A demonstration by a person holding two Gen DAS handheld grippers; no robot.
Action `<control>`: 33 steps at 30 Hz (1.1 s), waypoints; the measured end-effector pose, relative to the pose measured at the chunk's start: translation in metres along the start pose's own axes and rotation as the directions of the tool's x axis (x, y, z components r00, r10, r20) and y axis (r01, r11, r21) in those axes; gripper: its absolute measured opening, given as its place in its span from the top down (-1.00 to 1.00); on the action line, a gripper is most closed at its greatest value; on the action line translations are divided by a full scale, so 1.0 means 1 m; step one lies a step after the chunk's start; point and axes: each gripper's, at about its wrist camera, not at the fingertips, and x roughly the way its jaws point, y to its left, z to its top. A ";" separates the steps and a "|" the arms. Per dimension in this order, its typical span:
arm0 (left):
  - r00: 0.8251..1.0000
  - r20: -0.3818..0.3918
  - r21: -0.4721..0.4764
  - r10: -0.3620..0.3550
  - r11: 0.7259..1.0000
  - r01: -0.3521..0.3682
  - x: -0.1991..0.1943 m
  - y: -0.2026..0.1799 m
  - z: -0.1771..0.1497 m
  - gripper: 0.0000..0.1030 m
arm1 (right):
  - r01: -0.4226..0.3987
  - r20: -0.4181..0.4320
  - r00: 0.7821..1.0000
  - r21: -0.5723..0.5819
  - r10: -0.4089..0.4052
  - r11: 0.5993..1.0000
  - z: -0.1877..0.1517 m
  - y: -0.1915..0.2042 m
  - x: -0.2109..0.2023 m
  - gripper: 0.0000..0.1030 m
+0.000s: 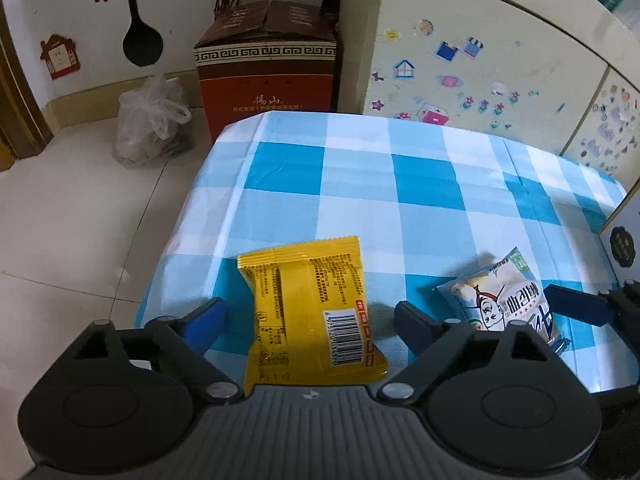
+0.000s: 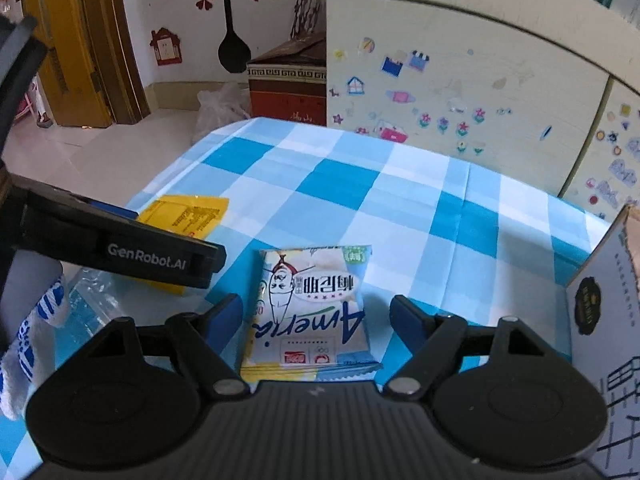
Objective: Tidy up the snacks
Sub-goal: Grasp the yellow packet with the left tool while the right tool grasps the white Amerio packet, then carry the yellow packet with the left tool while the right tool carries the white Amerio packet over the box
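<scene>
A yellow snack packet lies flat on the blue-and-white checked tablecloth, barcode side up. My left gripper is open around it, and neither of its fingers touches the packet. To its right lies a white-and-blue snack packet. My right gripper stands open with this packet between its blue pads, a gap on each side. One right finger shows past that packet in the left wrist view. A left finger crosses over the yellow packet in the right wrist view.
A white cardboard box with a dark emblem stands at the table's right edge. Behind the table is a cream cabinet covered in stickers. On the floor to the left are a brown carton and a plastic bag. A dotted white glove shows at left.
</scene>
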 end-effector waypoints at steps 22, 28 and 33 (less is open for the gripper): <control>0.996 0.069 0.015 -0.047 0.999 0.046 -0.039 -0.016 0.007 -0.05 | 0.028 0.045 0.999 0.024 -0.029 0.999 0.010 -0.006 -0.036 0.01; 0.993 0.104 -0.005 -0.059 0.998 0.060 -0.071 -0.021 0.005 -0.05 | 0.039 0.075 0.996 0.045 -0.042 0.998 0.008 -0.012 -0.070 0.01; 0.989 0.135 -0.039 -0.056 0.997 0.062 -0.093 -0.020 -0.002 -0.05 | 0.057 0.103 0.993 0.070 -0.064 0.996 0.004 -0.019 -0.101 0.01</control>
